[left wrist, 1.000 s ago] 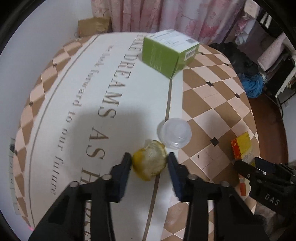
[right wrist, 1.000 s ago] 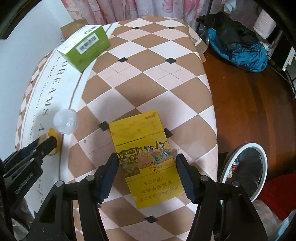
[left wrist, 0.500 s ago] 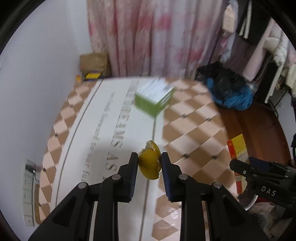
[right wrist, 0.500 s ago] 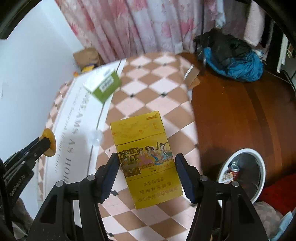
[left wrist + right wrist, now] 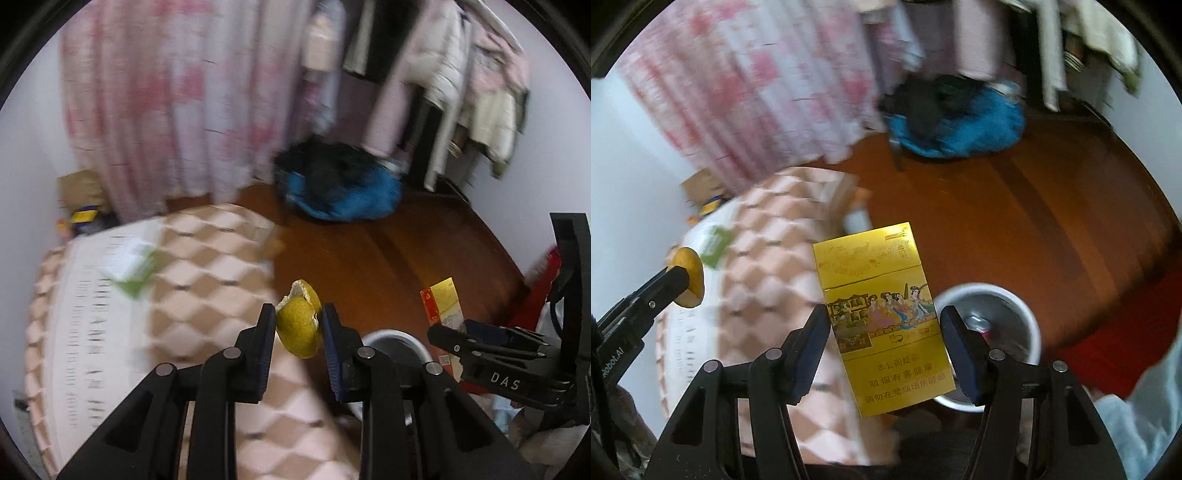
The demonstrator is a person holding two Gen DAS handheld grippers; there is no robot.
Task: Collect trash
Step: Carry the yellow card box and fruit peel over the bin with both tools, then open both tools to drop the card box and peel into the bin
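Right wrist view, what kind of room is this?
Probably a bedroom or living space at home: floral curtains, clothes hanging on a rack, a wooden floor with a heap of clothing.

A pink floral curtain (image 5: 177,110) hangs to the floor behind a table (image 5: 207,266) dressed in a brown-and-cream checked cloth with a white lettered band down one side. A green-and-white box (image 5: 129,266) rests on that band, blurred by motion. Behind the table, in the corner against the white wall (image 5: 624,147), a cardboard box (image 5: 79,188) stands beside the curtain's hem. Across the reddish-brown wooden floor (image 5: 1034,206), a heap of blue and black fabric (image 5: 343,188) lies below a rack of pale hanging garments (image 5: 461,85). Something red (image 5: 1115,358) lies at the floor's near right edge; what it is cannot be made out.
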